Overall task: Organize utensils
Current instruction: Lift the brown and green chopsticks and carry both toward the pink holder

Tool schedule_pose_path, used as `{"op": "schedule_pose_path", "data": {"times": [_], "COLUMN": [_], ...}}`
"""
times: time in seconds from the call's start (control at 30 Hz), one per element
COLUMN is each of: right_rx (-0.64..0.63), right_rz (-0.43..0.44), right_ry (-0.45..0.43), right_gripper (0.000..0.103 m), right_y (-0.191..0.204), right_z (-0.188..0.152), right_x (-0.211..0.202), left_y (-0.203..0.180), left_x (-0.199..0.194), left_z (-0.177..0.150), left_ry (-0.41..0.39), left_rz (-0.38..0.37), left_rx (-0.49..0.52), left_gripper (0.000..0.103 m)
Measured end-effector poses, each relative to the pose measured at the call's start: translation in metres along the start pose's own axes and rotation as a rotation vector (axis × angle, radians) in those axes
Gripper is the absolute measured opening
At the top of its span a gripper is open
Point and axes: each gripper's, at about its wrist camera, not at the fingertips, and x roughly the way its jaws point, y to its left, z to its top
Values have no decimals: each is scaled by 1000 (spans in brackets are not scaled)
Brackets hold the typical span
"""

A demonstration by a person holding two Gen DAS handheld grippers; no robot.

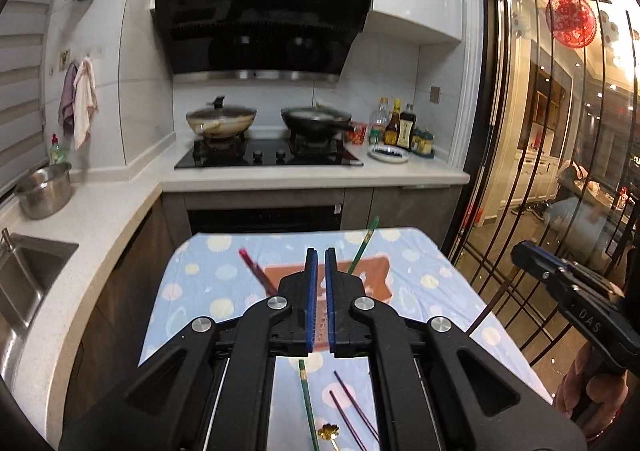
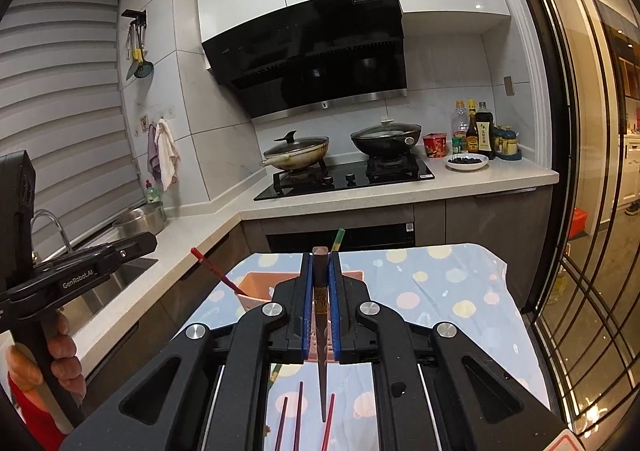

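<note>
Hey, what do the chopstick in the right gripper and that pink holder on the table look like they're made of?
The chopstick in the right gripper looks like dark lacquered wood: brown, faintly glossy, squared top, tapered tip, gold patterned band. It could be resin instead; the pictures leave that open. The holder looks like moulded plastic: flat salmon-pink colour, thin even walls, matte sheen.

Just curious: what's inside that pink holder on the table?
A red chopstick and a green chopstick stick out of the pink holder. The tongs hide the rest of its inside.

wrist views, facing stove (image 1: 269, 155), sharing table (image 2: 440, 291)
</note>
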Motion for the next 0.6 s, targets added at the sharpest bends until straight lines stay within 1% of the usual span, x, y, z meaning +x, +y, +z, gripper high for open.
{"op": "schedule_pose_path", "data": {"times": [0.07,0.13,0.2,0.27,0.43,0.6], "right_rx": [13,27,34,51,83,84], "right_rz": [1,-3,-22,-35,-65,-68], "right_ry": [20,38,51,64,80,79], "right_gripper": [7,7,7,7,7,7], "right_y": [-3,-7,-11,-18,-35,-38], "right_z": [-8,-17,-24,-29,-31,-27], "right_x": [1,2,3,5,12,21], "left_y": [5,12,16,19,24,23], "left_x": [11,25,39,55,97,132], "left_z": [-13,-31,-48,-66,-103,-127], "left_ry": [50,109,163,221,353,438], "left_rz": [5,7,14,29,33,32], "left_rx": [-13,-37,-48,-56,-90,-93], "left_gripper": [5,12,31,38,39,40]}}
